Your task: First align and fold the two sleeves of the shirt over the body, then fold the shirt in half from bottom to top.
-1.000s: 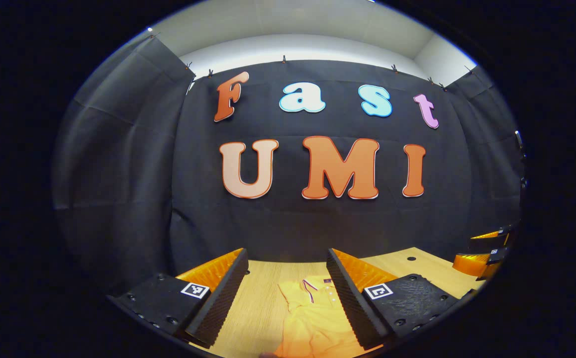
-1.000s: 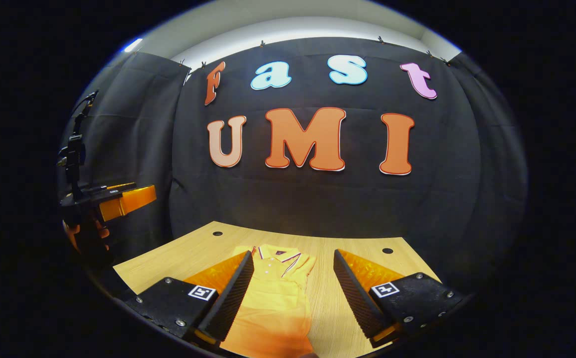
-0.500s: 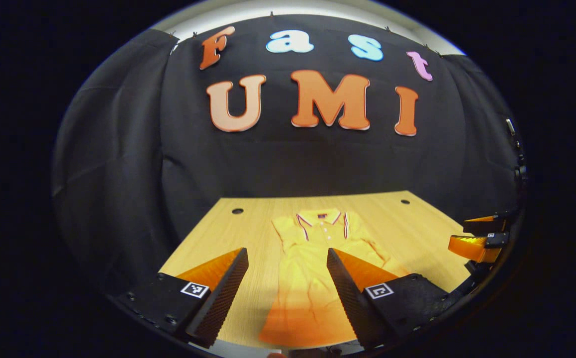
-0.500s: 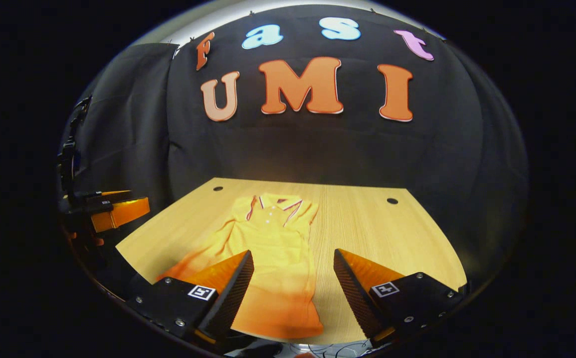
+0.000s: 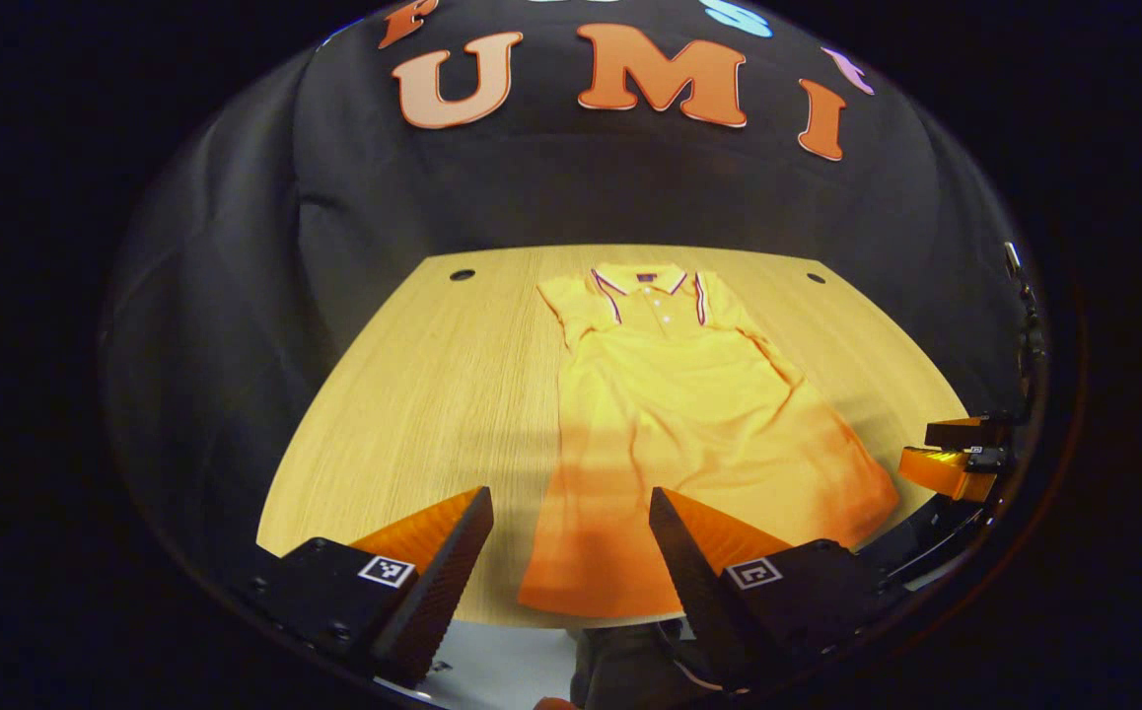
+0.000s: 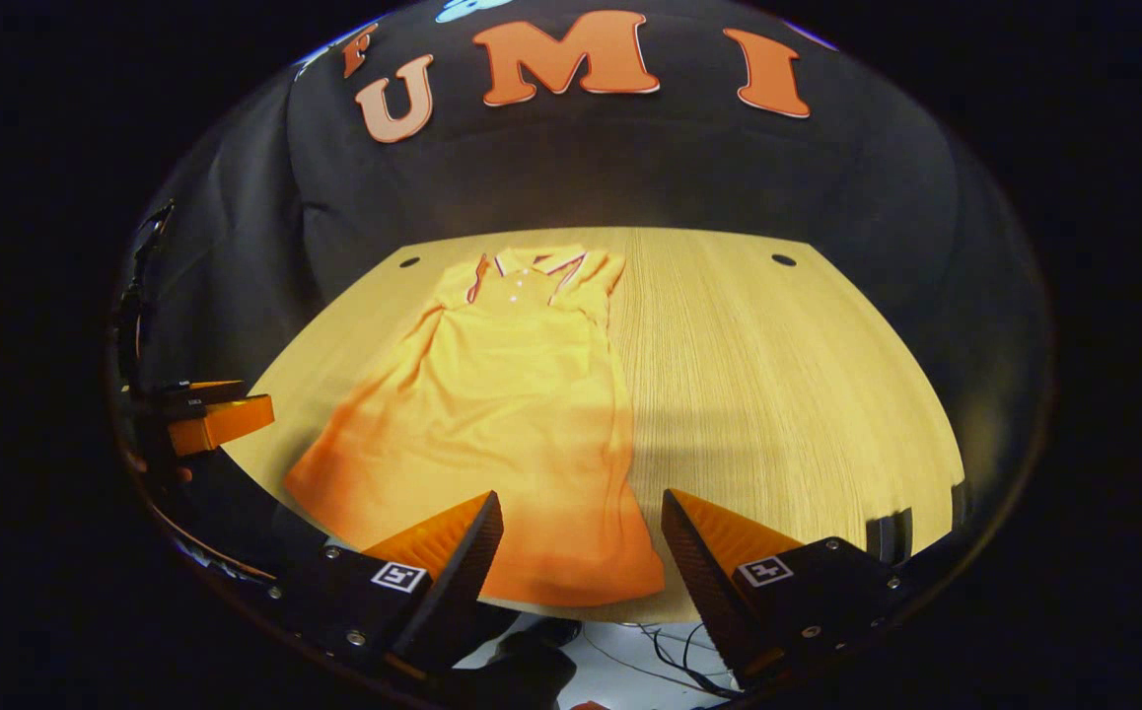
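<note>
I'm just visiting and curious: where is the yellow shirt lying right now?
The shirt lies flat on the wooden table, collar toward the booth's black wall and hem at the near edge, ahead of both open claws.

Recording booth, not a lived-in room. Black cloth (image 5: 236, 296) hangs as wall on three sides. A pale wooden table (image 5: 433, 394) with round cable holes (image 5: 462, 275) stands against it. Loose cables (image 6: 650, 651) lie on the floor below.

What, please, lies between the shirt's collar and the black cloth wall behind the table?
Only a bare strip of wooden table separates the shirt collar from the wall; both the left and right gripper views show this.
</note>
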`<act>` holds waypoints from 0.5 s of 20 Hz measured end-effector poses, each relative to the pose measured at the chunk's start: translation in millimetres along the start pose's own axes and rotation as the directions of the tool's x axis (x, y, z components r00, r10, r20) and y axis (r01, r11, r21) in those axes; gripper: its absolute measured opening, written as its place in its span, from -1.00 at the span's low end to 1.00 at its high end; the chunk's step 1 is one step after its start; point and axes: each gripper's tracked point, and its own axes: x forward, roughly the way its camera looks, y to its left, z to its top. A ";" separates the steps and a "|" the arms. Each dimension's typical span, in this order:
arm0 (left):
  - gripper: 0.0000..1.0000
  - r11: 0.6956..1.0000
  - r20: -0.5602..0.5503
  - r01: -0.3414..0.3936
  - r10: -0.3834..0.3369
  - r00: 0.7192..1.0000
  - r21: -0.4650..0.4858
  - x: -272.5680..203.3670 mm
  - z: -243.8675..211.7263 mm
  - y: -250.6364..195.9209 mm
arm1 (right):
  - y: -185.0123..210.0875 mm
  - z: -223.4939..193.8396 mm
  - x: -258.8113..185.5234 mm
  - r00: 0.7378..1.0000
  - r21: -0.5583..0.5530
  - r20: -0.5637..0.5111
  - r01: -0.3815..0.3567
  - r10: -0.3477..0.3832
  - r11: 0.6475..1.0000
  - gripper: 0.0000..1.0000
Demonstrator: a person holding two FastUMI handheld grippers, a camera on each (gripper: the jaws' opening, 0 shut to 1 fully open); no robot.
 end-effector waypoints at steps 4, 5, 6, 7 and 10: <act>0.97 0.999 -0.135 0.027 -0.030 0.990 -0.026 -1.7 -28.5 -1.5 | -3.3 -33.6 7.2 0.995 0.037 -0.098 -0.002 0.006 0.999 0.97; 0.97 0.999 -0.174 0.034 -0.040 0.984 -0.040 -1.7 -33.8 -1.4 | -4.5 -38.9 10.8 0.993 0.040 -0.118 0.008 -0.003 0.999 0.97; 0.98 0.998 -0.204 0.035 -0.045 0.978 -0.054 -2.4 -37.3 -1.4 | -5.8 -42.0 12.2 0.991 0.040 -0.135 0.022 -0.016 0.999 0.97; 0.98 0.997 -0.229 0.033 -0.048 0.972 -0.069 0.5 -41.8 1.0 | -7.8 -46.3 13.9 0.988 0.040 -0.152 0.031 -0.025 0.999 0.97; 0.98 0.997 -0.293 0.020 -0.041 0.955 -0.075 26.4 -55.6 9.4 | -16.4 -63.3 15.9 0.978 0.035 -0.203 0.056 -0.048 0.998 0.97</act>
